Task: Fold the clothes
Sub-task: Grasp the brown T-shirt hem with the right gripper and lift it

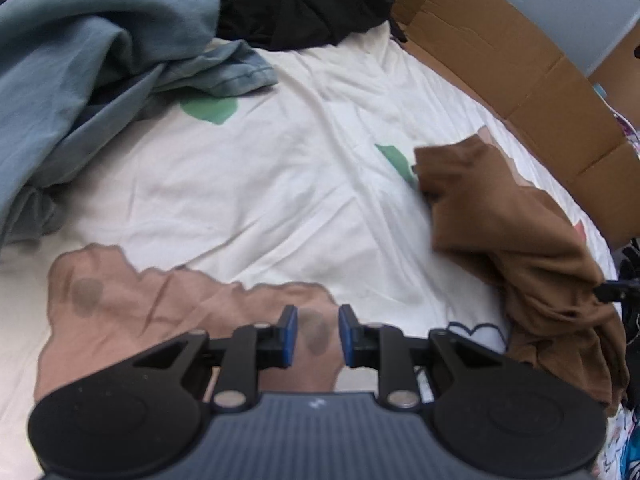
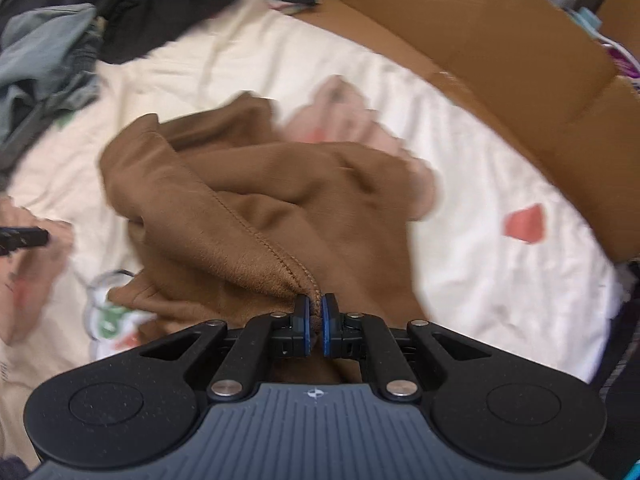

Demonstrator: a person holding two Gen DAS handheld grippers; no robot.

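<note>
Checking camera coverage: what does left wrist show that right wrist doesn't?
Left wrist only: the left gripper open over the printed sheet, nothing between its fingers, and the large blue-grey garment.
Right wrist only: the right gripper shut on the brown garment at its stitched hem, and a red patch on the sheet.
Both: brown garment, sheet, black clothes, cardboard box.

R gripper point(image 2: 315, 306) pinches stitched hem of brown garment point(image 2: 256, 200), jaws nearly closed on cloth. Garment lies bunched on white printed bedsheet point(image 2: 460, 264). Cardboard box point(image 2: 500, 64) beyond garment, upper right. Grey-blue clothes point(image 2: 44, 52) and dark clothes point(image 2: 160, 4) beyond garment, upper left.
</note>
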